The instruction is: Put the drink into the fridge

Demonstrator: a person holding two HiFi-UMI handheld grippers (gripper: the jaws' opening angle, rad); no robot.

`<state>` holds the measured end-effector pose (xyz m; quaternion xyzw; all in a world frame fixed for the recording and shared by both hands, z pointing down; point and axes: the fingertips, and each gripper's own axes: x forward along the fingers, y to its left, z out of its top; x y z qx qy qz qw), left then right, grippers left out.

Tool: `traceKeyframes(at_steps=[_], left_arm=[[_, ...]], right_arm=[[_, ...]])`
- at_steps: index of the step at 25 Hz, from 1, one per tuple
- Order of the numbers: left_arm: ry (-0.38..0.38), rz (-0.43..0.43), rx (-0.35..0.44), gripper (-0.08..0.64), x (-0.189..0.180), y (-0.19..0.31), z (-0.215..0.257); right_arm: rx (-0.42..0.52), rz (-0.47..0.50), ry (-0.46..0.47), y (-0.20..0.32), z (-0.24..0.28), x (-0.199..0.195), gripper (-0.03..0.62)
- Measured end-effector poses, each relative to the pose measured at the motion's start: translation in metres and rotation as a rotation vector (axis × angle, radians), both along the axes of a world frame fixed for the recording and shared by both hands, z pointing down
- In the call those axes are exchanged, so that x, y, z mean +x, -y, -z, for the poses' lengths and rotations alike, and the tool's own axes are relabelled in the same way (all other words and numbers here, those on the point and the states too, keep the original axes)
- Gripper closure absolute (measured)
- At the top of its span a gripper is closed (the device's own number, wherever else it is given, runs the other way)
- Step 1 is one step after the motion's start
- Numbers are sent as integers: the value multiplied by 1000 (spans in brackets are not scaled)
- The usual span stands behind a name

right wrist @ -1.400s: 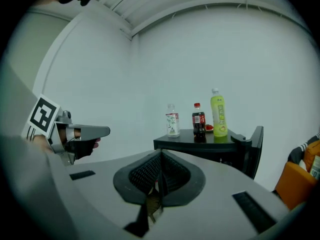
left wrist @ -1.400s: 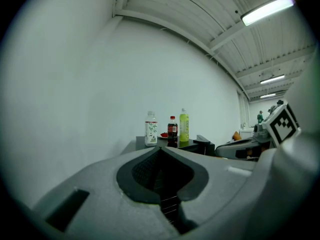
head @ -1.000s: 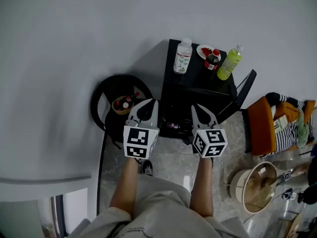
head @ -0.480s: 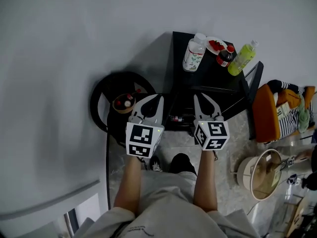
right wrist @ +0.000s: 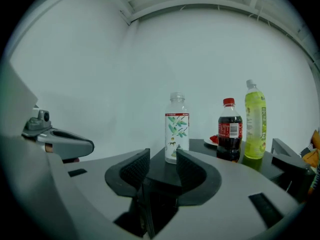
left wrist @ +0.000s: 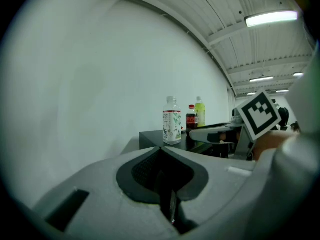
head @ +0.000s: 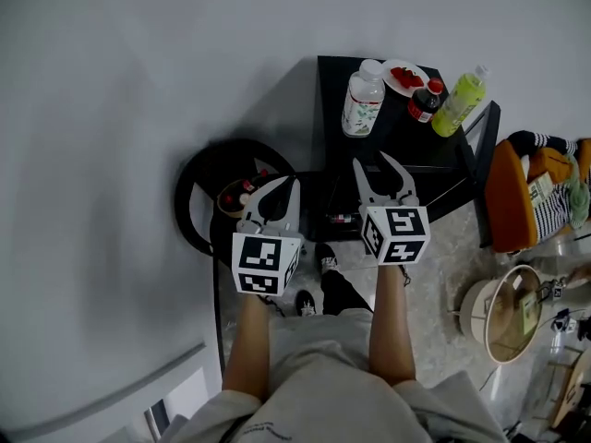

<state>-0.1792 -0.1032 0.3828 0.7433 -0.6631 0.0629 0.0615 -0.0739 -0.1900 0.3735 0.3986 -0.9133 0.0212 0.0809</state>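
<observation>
Head view: a person's bare forearms hold two grey plastic grippers, each with a marker cube. The left gripper [head: 275, 197] has its jaws pressed together. The right gripper [head: 377, 168] has its jaws spread, tips aimed at a black box-shaped unit [head: 406, 141] against the plain white wall.

Three drinks stand upright on the unit's flat matte top:
- a clear bottle [head: 362, 98], ribbed plastic with a white cap and a leaf-print label, toward the left edge
- a cola bottle [head: 425, 101], dark with a red cap, mid-top, just beside a round white plate [head: 404, 75] with red bits at the back edge
- a green bottle [head: 459, 102], slim and translucent yellow-green, at the right edge

A round black stool [head: 199, 201] left of the unit carries a small bowl [head: 233, 195]. There is an orange seat [head: 512, 201] at the right and a round basket [head: 499, 314] on the marbled floor.

Left gripper view: the smooth grey jaws meet, their dark pads are closed on each other and nothing is pinched. All three bottles stand well ahead on the unit's top. The right gripper's cube shows at the right.

Right gripper view: the jaws have just been opening. The ribbed black pads stand apart with nothing between them. The clear bottle shows through the gap, well beyond the tips. The cola and green bottles are to its right, close together.
</observation>
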Motion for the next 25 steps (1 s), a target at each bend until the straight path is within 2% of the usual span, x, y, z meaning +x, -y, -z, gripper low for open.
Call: traceKeyframes(at_steps=[4,7,15,19,25], left_arm=[[-5,23,-10,551,-11,18,1],[2,32,-17,551,-15,36,-4],[8,83,-34,551,-42,73,-10],[-7,106,-36,551,-53,83,-11],[-13,106,-37,551,-55,83,-13]], right_arm=[[22,-35,3,22,14,-5,370],[48,-53,-8,44,21,-12,322],[12,-55,-99,93,10,-45,270],[-4,-109,-137,110,9,-47,272],[8,-69,-145,109,15,-44,276]])
